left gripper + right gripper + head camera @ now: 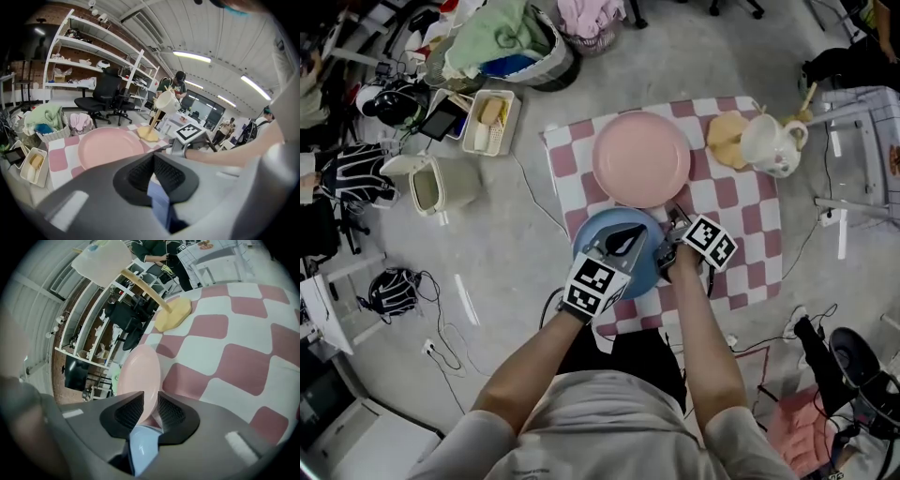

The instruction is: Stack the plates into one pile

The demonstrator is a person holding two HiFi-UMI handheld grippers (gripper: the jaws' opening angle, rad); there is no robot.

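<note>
Both grippers, left gripper (pixel 623 242) and right gripper (pixel 671 246), pinch the blue plate (pixel 594 231) at its rim, probably to keep it level; the pink plate (pixel 641 157) lies just beyond it on the checked cloth (pixel 741 208).

Round light-blue plate (pixel 598 225): near side covered by left hand-held gripper (pixel 623 239) in head view; only a blurred sliver between jaws in both gripper views. Round pink plate (pixel 138 371): lower rim hidden behind right hand-held gripper (pixel 151 394).

Two plates (pixel 641 157) (pixel 592 228), one cup (pixel 769 143)
</note>
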